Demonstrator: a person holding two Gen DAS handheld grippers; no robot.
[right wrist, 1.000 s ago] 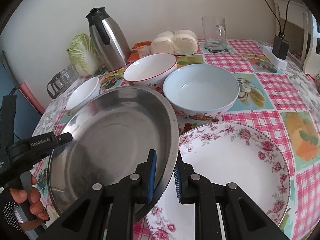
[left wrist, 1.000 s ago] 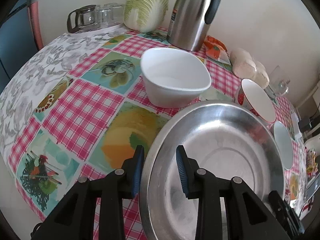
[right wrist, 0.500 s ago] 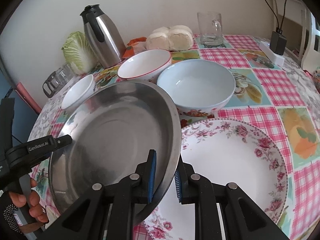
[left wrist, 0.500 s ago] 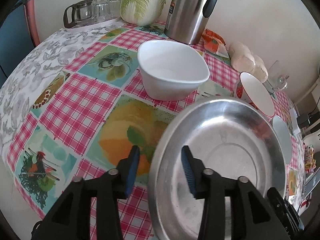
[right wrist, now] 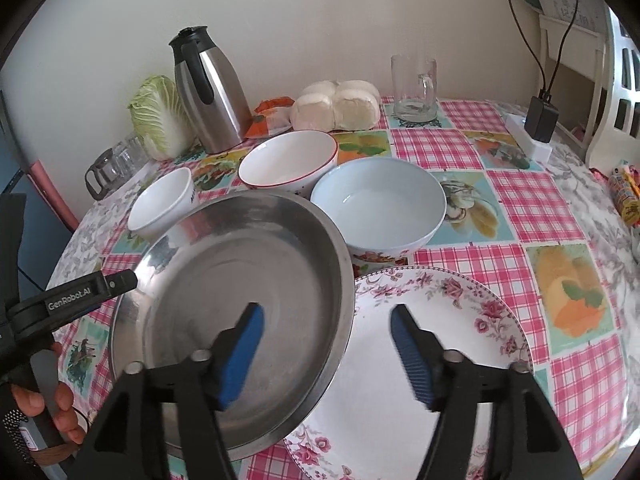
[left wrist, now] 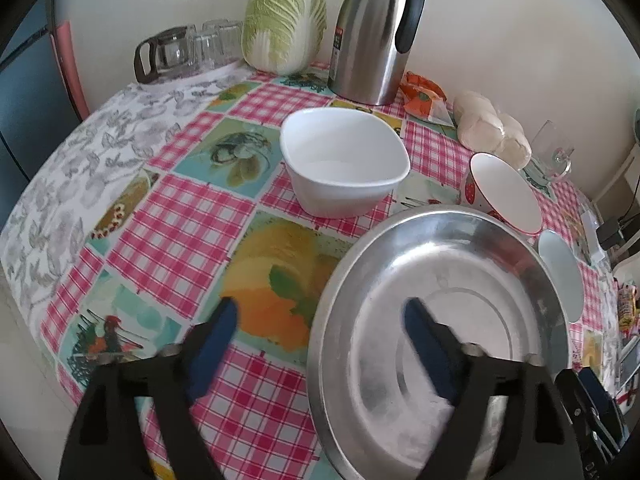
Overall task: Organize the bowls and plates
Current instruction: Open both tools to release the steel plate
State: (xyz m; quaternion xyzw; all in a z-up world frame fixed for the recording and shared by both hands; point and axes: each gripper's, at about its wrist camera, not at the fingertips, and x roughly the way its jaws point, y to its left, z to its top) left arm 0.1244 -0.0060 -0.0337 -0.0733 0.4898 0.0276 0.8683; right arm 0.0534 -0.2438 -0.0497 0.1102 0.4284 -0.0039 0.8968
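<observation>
- Left gripper (left wrist: 316, 320): jaws spread wide, straddling the 9 o'clock rim of the steel plate (left wrist: 440, 320), clamped on nothing; motion-blurred.
- Right gripper (right wrist: 326, 326): jaws wide apart, one blue pad over the steel plate (right wrist: 240, 300), the other over the floral plate (right wrist: 420, 360); gripping nothing.
- In the right wrist view the steel plate's 3 o'clock edge overlaps the rim of the floral plate; its 9 o'clock side is over the checked tablecloth. Cannot tell whether it lies flat or tilted.
- Floral plate flat on the surface (right wrist: 520, 208), at 5 o'clock of the right wrist view.
- Pale blue bowl (right wrist: 378, 204) upright, just past the steel plate at 1 o'clock, close to the floral plate's far rim.
- Red-rimmed bowl (right wrist: 288, 160) upright, just beside the blue bowl at its 10 o'clock; cannot tell whether they touch.
- Small white bowl (left wrist: 344, 168) upright, near the steel plate's 11 o'clock edge, apart from it.
- Along the wall: steel thermos jug (right wrist: 210, 92), napa cabbage (left wrist: 284, 26), glass pot with tumblers (left wrist: 180, 50), steamed buns (right wrist: 336, 104), glass mug (right wrist: 414, 86).
- The left gripper's handle and the person's hand (right wrist: 44, 408) show at 8 o'clock in the right wrist view.
</observation>
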